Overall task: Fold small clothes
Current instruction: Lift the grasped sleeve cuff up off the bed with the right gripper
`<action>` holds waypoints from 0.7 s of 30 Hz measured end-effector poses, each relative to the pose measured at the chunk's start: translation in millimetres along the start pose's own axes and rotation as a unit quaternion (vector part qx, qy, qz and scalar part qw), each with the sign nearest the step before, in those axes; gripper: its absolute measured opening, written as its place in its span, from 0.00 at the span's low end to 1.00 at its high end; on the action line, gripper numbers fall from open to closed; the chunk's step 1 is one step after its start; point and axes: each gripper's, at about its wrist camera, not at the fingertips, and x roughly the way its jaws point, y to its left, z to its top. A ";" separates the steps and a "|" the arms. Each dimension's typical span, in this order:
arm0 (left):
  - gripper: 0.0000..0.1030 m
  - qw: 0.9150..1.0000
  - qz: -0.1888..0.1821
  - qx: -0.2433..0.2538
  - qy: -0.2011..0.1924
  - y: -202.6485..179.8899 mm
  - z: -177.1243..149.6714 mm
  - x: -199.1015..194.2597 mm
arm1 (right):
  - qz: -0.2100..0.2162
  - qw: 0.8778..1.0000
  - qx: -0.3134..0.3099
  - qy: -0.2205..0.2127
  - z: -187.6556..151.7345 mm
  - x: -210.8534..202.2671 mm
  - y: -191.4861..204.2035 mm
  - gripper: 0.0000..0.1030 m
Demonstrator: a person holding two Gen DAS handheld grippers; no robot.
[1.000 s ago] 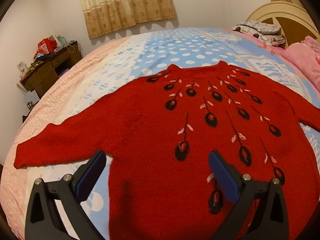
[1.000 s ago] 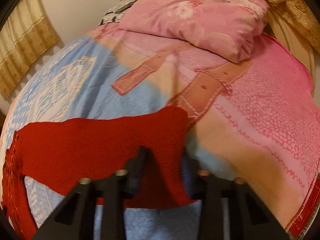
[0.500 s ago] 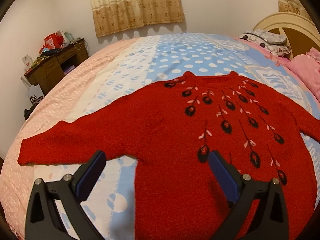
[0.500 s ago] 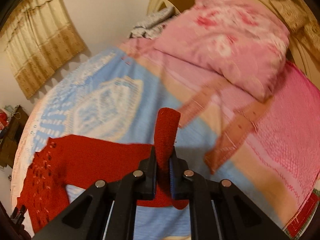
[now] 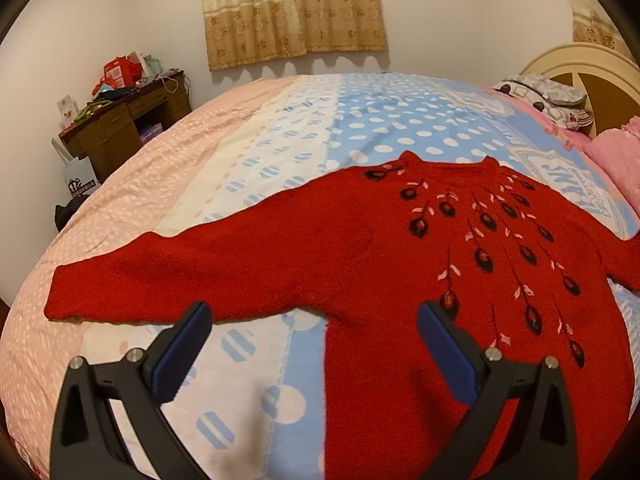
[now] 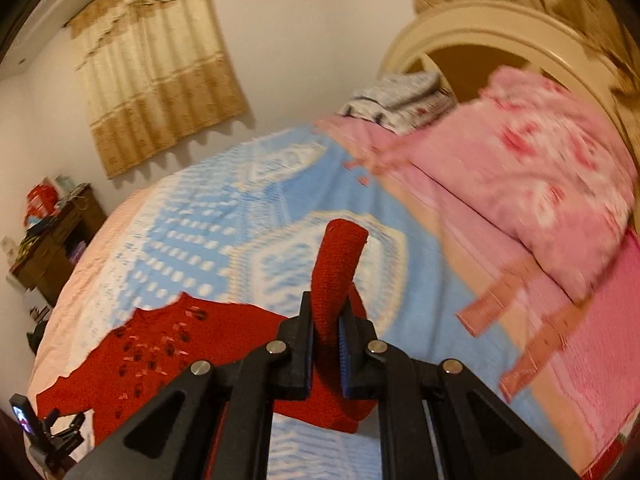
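A red knit sweater with black and pink flower motifs lies flat, front up, on the bed. Its left sleeve stretches out to the left. My left gripper is open and empty, hovering above the bedspread just below that sleeve's underarm. My right gripper is shut on the cuff of the sweater's right sleeve, which stands up between the jaws, lifted off the bed. The sweater's body shows at the lower left in the right wrist view, with the left gripper beyond it.
The bed has a blue, white and pink bedspread. A pink floral pillow and a grey patterned one lie by the cream headboard. A cluttered wooden desk stands by the wall left of the bed.
My right gripper closed on the right sleeve cuff and lifted it off the bed, swinging toward the sweater's body. My left gripper shifted left toward the left sleeve, still open.
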 end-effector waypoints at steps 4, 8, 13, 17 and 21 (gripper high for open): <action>1.00 1.000 0.000 -0.003 0.003 7.9 -3.1 1.4 | 0.022 0.999 -0.030 -0.011 10.6 -7.8 39.7 0.09; 1.00 1.000 0.000 -0.009 0.005 16.1 -5.8 3.5 | 0.039 0.998 -0.056 -0.017 17.0 -10.2 73.1 0.09; 1.00 1.000 0.000 -0.012 0.012 22.1 -10.8 10.3 | 0.060 0.995 -0.083 -0.021 21.1 -11.6 112.1 0.09; 1.00 1.000 -0.004 -0.012 0.021 23.1 -16.4 15.6 | 0.076 0.990 -0.114 -0.022 23.7 -10.2 148.9 0.09; 1.00 1.000 -0.007 -0.016 0.024 27.3 -18.4 19.1 | 0.090 0.985 -0.147 -0.020 22.4 -8.2 182.1 0.09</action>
